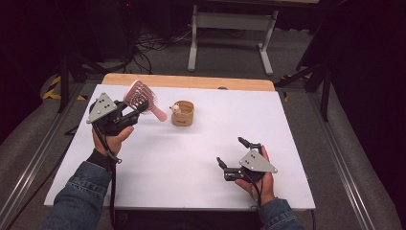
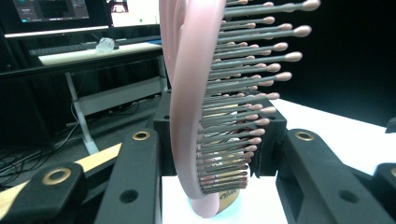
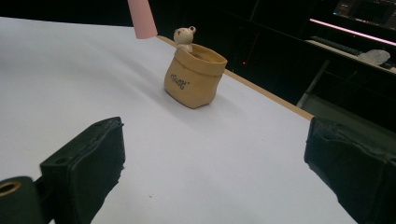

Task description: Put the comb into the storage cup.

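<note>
The left tool (image 1: 135,108) grips a pink plastic hairbrush with rows of grey, pink-tipped bristles (image 1: 140,97), its jaws clamped on the brush head from both sides. The brush is held above the far left part of the white tabletop (image 1: 201,143), its handle slanting down towards a small tan sack-shaped pot with a tiny bear figure on its rim (image 1: 183,113), which stands just beside it. The right tool (image 1: 232,155) rests near the front right of the tabletop, jaws spread wide with nothing between them.
</note>
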### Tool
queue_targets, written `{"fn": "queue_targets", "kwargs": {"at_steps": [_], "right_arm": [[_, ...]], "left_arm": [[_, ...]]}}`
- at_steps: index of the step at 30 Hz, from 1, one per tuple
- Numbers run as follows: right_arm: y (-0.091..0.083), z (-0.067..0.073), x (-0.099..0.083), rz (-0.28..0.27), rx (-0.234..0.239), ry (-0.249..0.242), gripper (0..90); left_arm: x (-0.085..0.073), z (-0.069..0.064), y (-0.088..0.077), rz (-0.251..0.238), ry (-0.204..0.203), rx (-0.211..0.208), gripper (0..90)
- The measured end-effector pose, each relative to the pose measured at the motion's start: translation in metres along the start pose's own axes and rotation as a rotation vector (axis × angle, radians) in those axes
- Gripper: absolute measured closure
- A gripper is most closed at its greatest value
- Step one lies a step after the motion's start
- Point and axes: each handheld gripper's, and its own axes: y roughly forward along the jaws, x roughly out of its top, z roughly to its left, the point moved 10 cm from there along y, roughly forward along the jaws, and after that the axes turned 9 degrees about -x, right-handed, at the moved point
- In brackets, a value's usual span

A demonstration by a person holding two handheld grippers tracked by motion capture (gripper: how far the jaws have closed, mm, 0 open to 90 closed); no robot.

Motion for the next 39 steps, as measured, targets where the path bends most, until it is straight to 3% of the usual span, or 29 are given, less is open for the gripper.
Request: {"fn": "queue_targets", "kwargs": {"at_steps": [16,33,39], "right_arm": [[0.001,0.000,-0.001,0.003,0.002,-0.003,6.0],[0.001,0.000,-0.002,0.006,0.002,-0.005,6.1],[0.001,0.000,-0.003,0.011,0.005,0.001,6.1]], "left_arm": [[0.004,0.011,0.014,0.003,-0.003,0.027,63.3],[0.014,0.015,0.024,-0.012,0.029,0.032,63.4],[0.014,0.017,0.022,-0.017,0.012,0.022,63.4]]}}
